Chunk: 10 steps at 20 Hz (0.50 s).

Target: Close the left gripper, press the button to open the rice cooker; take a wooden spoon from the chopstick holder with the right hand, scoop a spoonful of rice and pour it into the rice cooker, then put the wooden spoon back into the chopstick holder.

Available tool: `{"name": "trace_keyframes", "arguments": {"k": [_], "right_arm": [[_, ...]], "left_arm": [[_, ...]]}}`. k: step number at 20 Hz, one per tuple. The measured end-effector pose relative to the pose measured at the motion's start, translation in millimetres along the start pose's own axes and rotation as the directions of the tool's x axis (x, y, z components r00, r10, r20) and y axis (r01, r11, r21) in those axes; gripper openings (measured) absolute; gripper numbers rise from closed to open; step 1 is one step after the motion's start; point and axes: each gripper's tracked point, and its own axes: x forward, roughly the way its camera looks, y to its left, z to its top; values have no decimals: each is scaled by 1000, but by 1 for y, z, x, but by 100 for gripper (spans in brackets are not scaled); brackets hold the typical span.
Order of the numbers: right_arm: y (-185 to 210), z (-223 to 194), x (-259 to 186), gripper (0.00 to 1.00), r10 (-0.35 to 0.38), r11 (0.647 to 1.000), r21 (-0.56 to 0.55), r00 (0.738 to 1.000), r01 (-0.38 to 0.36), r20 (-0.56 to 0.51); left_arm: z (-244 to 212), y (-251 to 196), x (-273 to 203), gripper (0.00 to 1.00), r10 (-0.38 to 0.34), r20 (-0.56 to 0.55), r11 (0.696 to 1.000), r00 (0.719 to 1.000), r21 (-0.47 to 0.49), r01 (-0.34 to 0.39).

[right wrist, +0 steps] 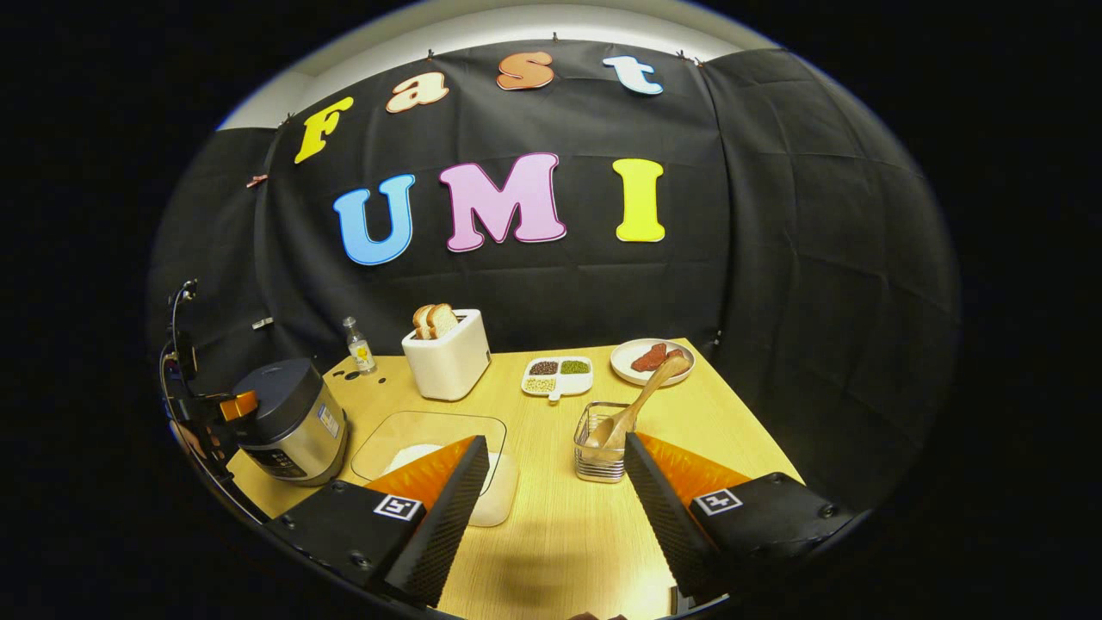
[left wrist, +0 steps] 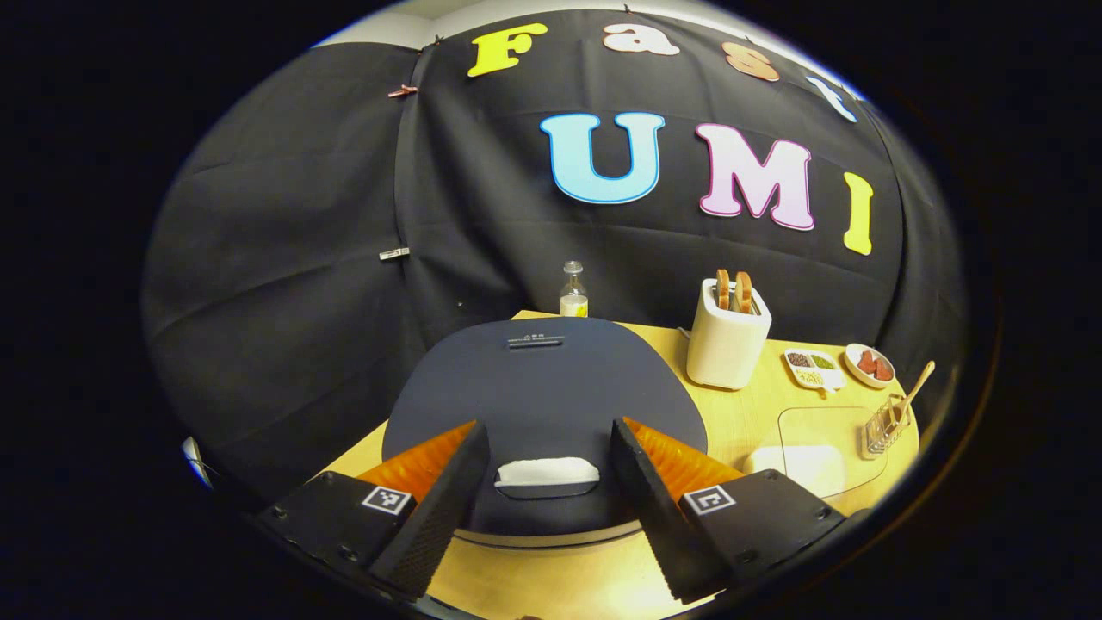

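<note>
Left gripper view: the left gripper (left wrist: 548, 469) hangs just above the closed rice cooker (left wrist: 551, 387), fingers spread wide and holding nothing, with the lid's pale button (left wrist: 547, 472) seen between them. In the right gripper view, the rice cooker (right wrist: 288, 422) stands at the near left corner of the counter (right wrist: 551, 517), and the right gripper (right wrist: 551, 482) hovers over the near edge, fingers wide apart and empty. The chopstick holder (right wrist: 600, 448) stands just beyond its right finger, with the wooden spoon (right wrist: 641, 400) leaning in it, bowl up. A clear tray of rice (right wrist: 430, 452) lies between cooker and holder. Farther back stand a toaster (right wrist: 448, 353), a divided dish (right wrist: 558, 375), a plate (right wrist: 650, 360) and a small bottle (right wrist: 355, 343).
</note>
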Motion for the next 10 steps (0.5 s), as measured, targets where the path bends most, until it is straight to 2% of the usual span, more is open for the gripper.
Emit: {"name": "trace_keyframes", "arguments": {"k": [4,6,10], "right_arm": [[0,2,1,99,1,1000,1,1000,-1,3],[0,15,0,99,-6,1000,8,1000,6,28],[-5,54,-15,99,-29,1000,-5,993,30,118]], "left_arm": [[8,-2,-4,99,-21,18,1000,1000,-12,22],[25,-8,-20,97,-42,73,999,996,-27,44],[75,-36,-73,96,-123,194,992,973,31,119]]}}
